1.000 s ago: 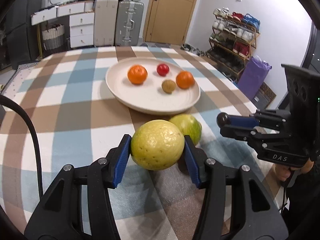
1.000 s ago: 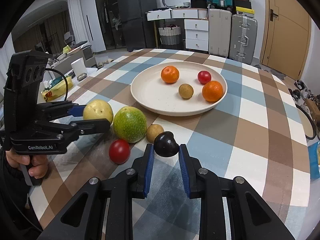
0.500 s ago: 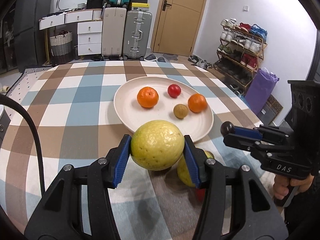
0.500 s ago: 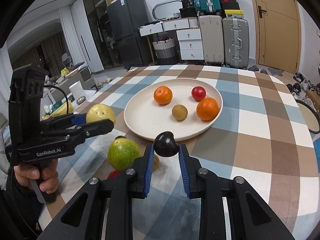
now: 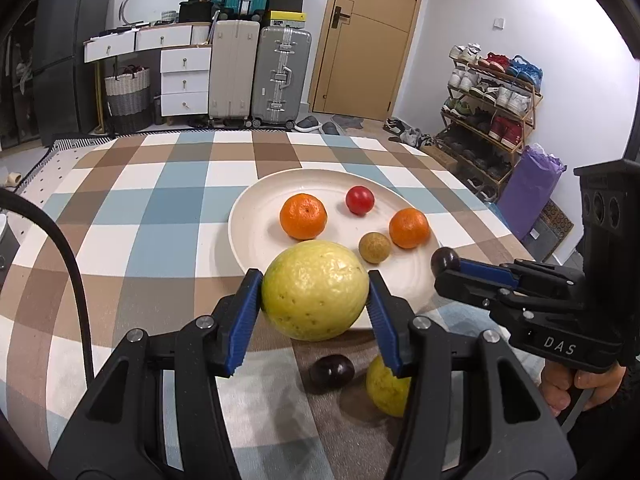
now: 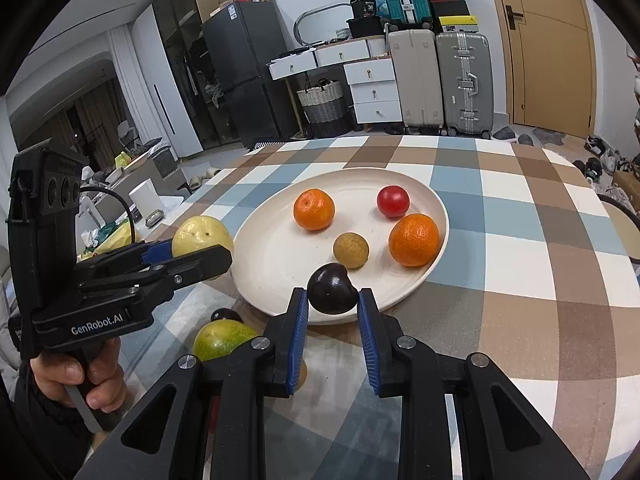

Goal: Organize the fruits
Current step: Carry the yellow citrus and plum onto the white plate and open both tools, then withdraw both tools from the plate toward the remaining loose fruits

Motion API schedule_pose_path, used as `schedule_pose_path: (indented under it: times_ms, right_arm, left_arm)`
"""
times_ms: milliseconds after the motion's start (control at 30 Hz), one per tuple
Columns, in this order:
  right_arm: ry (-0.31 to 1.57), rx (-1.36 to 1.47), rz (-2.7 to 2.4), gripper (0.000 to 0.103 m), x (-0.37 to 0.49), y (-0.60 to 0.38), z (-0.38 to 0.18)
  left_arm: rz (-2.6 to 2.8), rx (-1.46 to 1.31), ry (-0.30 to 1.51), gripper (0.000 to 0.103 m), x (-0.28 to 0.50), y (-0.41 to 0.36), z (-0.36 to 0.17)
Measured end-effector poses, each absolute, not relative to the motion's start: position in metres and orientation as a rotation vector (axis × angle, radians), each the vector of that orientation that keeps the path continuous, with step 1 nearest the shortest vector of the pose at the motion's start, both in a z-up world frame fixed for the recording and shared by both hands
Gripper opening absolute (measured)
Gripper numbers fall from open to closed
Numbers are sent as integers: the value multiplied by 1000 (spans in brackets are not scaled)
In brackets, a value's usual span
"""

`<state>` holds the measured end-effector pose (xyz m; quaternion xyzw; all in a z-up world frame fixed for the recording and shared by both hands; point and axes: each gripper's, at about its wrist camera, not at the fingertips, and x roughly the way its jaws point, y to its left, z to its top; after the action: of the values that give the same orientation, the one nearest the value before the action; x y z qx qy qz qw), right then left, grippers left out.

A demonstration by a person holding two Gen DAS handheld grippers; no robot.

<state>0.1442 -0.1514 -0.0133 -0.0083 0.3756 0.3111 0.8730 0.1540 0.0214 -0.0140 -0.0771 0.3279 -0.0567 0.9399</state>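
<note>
left gripper [image 5: 315,295] clamped on large round yellow-green guava [image 5: 315,291], long axis across jaws, at round white plate [image 5: 256,224] 7 o'clock rim. right gripper [image 6: 333,300] clamped on dark purple plum [image 6: 331,289], notch up, at 6 o'clock rim.

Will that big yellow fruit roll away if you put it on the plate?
Probably a bit: the yellow fruit looks round, and the plate looks smooth. The raised rim should likely stop it. It may bump the nearby small brown fruit.
</note>
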Motion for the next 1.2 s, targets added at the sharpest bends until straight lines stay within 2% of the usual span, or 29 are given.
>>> schedule_pose_path:
  times_ms: [567,633,767,833,933,1100,1167,1200]
  right_arm:
    - [815,32,668,27,154,-152,-19]
    - [805,32,654,35,153,-154,-18]
    - [796,42,641,40,151,-158,-17]
    - [798,42,626,51,149,-161,-18]
    - [780,29,610,56,143,-165,-15]
    - [748,-8,601,78,131,-165,-11]
    - [747,-5,604,90,128,-166,-10]
    - [743,-5,603,95,125,-167,-10]
  left_arm:
    - [-113,-140,720,49,182,10,-27]
    - [-109,-137,718,49,181,10,-27]
    - [-119,-126,699,50,176,9,-23]
    - [-119,-122,679,61,172,9,-18]
    - [-101,-119,652,78,164,12,-11]
    - [-79,-98,619,88,146,15,1]
    - [-73,-85,614,93,138,15,4]
    - [-70,-79,609,99,133,16,5]
